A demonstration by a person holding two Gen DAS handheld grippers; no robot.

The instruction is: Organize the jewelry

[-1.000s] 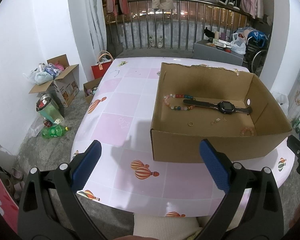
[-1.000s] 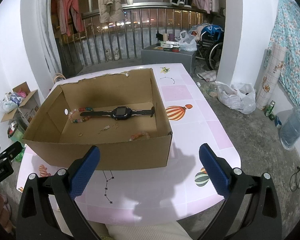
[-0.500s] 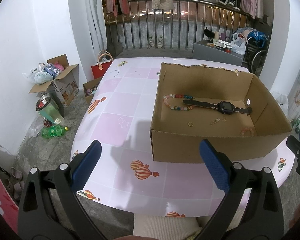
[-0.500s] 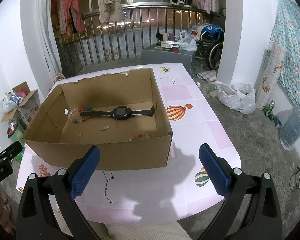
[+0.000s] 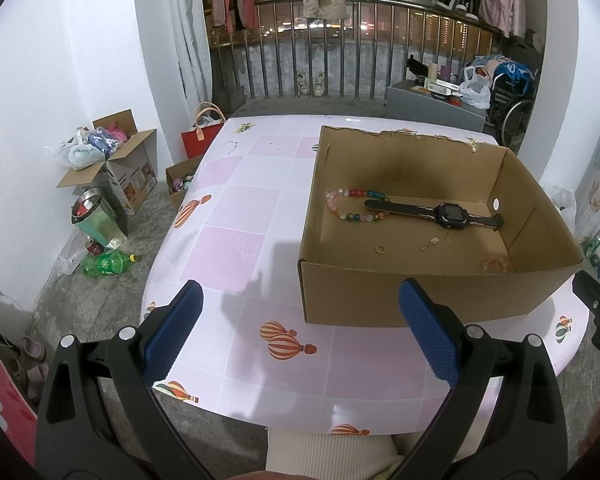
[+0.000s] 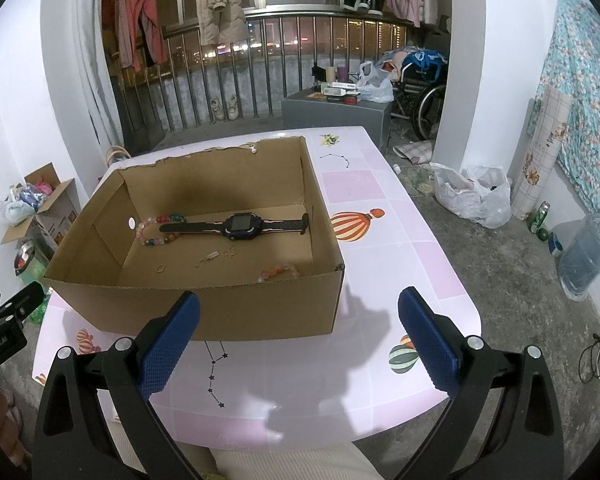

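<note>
Pink-and-white tiled covering with hot-air balloon prints lies over the counter [image 5: 236, 216]; concrete floor below, white walls, a barred balcony railing [image 5: 340, 60] behind with clothes hung above it. One open cardboard box [image 5: 380, 296] sits on the counter.

Contents of the box, counted: one black watch [image 5: 446, 215] laid flat, its strap end over one multicoloured bead bracelet [image 5: 340, 208]; one small gold ring [image 5: 380, 249]; one orange-pink bead bracelet [image 5: 495, 264] near the front wall; a few tiny metal pieces [image 5: 434, 243], too small to identify.

Left hand-held gripper [image 5: 300, 332]: blue pads spread wide, holding nothing, over the near counter edge. Right hand-held gripper [image 6: 298, 338]: likewise spread wide, nothing between the pads, just in front of the box.

Writing: "GenRobot.AI" on the left tool body, seen from the right wrist view.
</note>
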